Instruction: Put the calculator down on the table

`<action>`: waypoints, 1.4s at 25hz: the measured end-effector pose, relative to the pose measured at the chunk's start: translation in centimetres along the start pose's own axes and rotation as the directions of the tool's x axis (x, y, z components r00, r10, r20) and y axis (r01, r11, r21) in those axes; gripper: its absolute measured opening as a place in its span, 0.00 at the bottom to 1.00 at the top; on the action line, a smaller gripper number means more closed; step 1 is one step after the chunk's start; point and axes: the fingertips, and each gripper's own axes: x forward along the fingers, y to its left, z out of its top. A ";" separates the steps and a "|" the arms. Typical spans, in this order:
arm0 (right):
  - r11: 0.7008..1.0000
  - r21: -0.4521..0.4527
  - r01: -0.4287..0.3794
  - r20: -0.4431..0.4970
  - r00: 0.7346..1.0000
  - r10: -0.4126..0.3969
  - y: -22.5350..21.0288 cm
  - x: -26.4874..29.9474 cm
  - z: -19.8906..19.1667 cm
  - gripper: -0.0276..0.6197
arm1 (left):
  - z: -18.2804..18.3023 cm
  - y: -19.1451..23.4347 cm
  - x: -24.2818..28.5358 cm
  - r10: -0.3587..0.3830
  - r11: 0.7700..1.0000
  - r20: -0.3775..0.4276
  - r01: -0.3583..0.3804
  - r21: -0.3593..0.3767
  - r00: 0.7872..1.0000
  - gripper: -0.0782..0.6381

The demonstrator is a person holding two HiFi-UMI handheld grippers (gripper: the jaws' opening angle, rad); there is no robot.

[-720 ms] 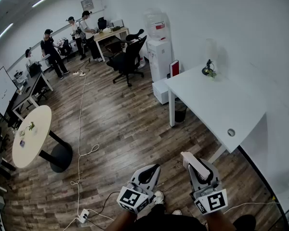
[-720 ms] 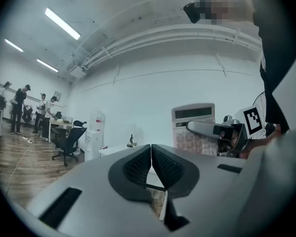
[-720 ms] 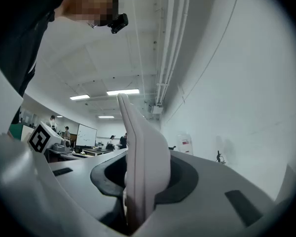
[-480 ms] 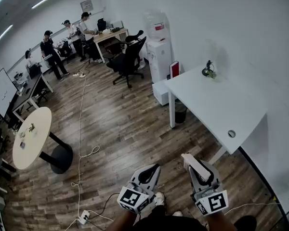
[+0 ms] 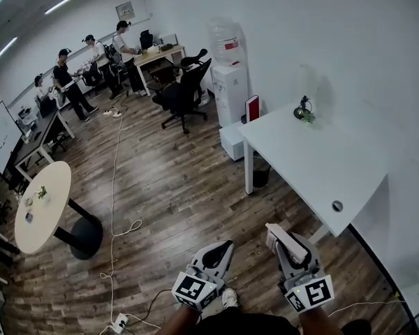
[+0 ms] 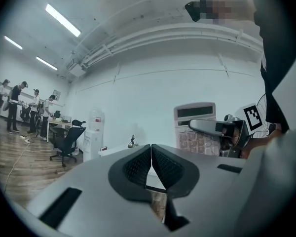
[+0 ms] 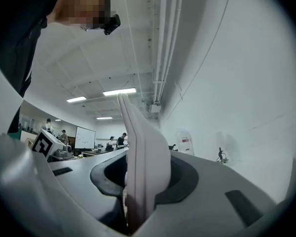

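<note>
Between the right tongs [image 7: 140, 181], calculator [image 7: 138, 132] clamped upright, white table [image 5: 314, 159] well apart.

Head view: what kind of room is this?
Probably an open office or lab. A white table, a black office chair and a water cooler stand on a wood floor, with people standing at the far end.

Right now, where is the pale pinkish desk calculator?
The calculator is clamped edge-on in the right gripper, low and right in the head view. It is above the wooden floor, just short of the white rectangular table.
</note>
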 end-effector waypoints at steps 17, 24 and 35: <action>0.997 0.017 0.075 -0.006 0.997 -0.075 -2.3 12.0 -1.4 0.26 | 0.7 11.2 6.6 -0.050 0.999 -0.007 0.050 -0.002 0.999 0.14; 0.996 0.013 0.088 -0.015 0.996 -0.088 -5.0 15.8 -2.8 0.26 | -0.8 12.9 10.4 -0.113 0.993 -0.012 0.113 0.013 0.994 0.14; 0.990 0.123 0.066 -0.046 0.997 -0.061 -14.7 23.3 -5.1 0.26 | -1.2 16.5 21.3 -0.095 0.995 -0.055 0.096 0.016 0.994 0.14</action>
